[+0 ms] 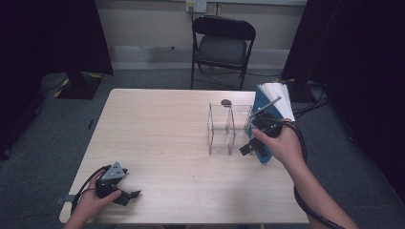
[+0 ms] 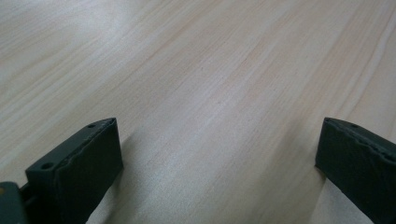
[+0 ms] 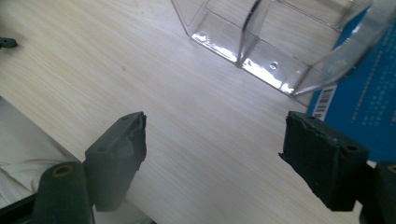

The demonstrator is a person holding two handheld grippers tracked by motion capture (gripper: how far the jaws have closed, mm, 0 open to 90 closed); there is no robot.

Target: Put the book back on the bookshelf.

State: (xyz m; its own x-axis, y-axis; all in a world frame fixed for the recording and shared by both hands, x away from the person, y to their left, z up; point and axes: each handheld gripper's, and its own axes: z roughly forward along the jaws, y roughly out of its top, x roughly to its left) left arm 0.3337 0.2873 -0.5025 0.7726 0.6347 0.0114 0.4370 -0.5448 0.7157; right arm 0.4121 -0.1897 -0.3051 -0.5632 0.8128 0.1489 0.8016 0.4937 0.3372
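right gripper (image 1: 254,139) hangs over the far right part of the pale wood-grain counter (image 1: 157,143), jaws spread wide with nothing between them; in the right gripper view bare counter shows through the gap. the blue-covered book with white pages (image 1: 272,112) stands on edge, leaning just beside the gripper on its outer side; its blue cover with a barcode (image 3: 369,88) sits right behind the right-hand jaw. cannot tell whether that jaw touches the cover. the clear acrylic two-compartment holder (image 1: 224,129) stands upright just ahead of the gripper, open tops up, both compartments empty. judgement: the book leans against the holder's end so it stays upright and reachable; the wide jaws suit a thick spine, and the holder's slots look meant to take the book.

left gripper (image 1: 125,194) rests low at the near left corner of the counter, well apart from the book, jaws wide and empty (image 2: 210,140), likely parked out of the way. a small dark round disc (image 1: 226,102) lies beyond the holder.
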